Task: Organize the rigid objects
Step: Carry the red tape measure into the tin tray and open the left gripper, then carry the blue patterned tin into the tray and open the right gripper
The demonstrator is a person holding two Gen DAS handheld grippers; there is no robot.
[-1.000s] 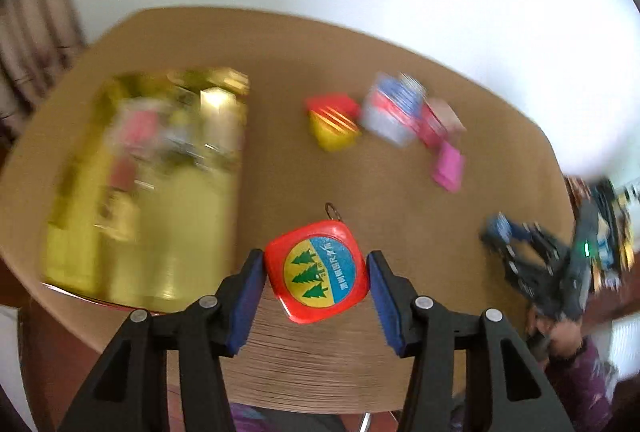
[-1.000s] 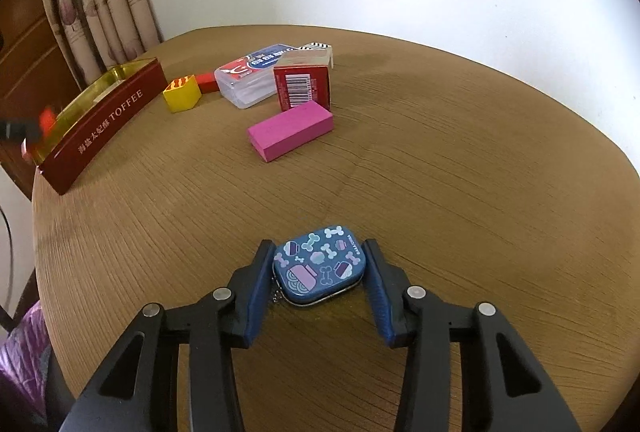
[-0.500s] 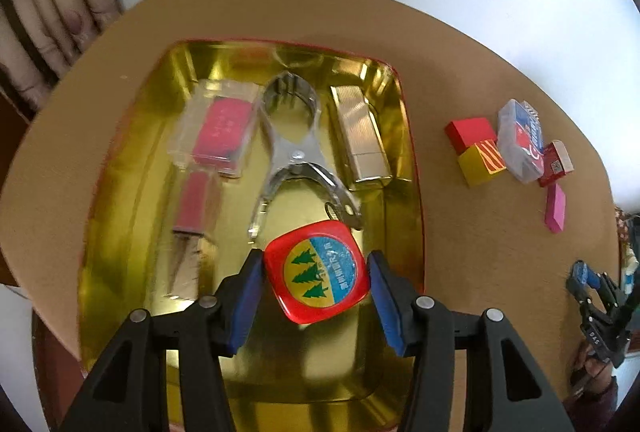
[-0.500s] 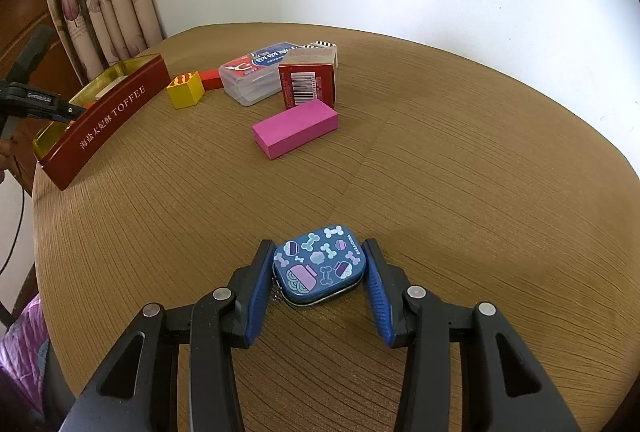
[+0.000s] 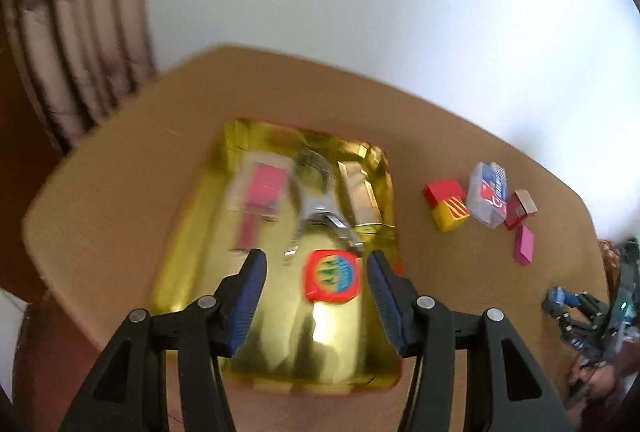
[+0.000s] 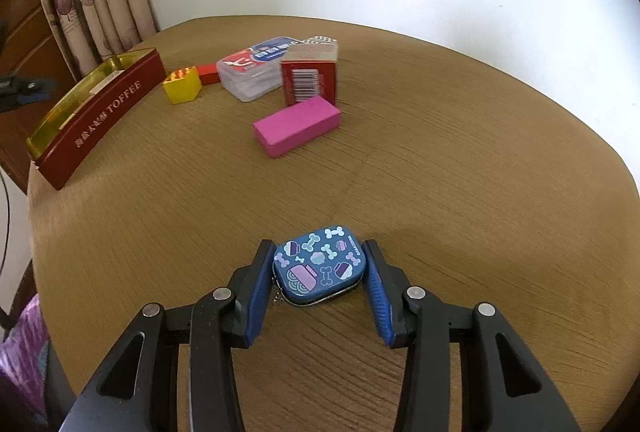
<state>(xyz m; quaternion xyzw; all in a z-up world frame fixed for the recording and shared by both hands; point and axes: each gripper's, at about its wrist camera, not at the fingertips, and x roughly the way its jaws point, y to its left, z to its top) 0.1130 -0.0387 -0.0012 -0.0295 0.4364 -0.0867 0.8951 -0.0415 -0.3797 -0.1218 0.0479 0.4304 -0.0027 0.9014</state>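
Note:
The red tape measure (image 5: 333, 281) lies in the gold tray (image 5: 320, 352), loose between the pads of my open left gripper (image 5: 316, 272) and nearer the right pad, with a clear gap on its left. A pink item in a clear case (image 5: 262, 188), a metal clamp (image 5: 320, 208) and a gold bar (image 5: 362, 198) also lie in the tray. My right gripper (image 6: 318, 268) is shut on a blue patterned tin (image 6: 320, 266) low over the round wooden table (image 6: 440, 192). A small chain hangs from the tin's left side.
Beyond the tin stand a pink block (image 6: 298, 124), a red barcode box (image 6: 310, 80), a clear plastic box (image 6: 256, 72), a yellow block (image 6: 182, 86) and a red block (image 6: 208, 74). The tray's red wall (image 6: 100, 112) runs along the table's left edge. Curtains hang behind.
My left gripper has let go of the tape measure, which now lies in the tray, and has drawn back from it. The right gripper still clasps the blue tin in the same place.

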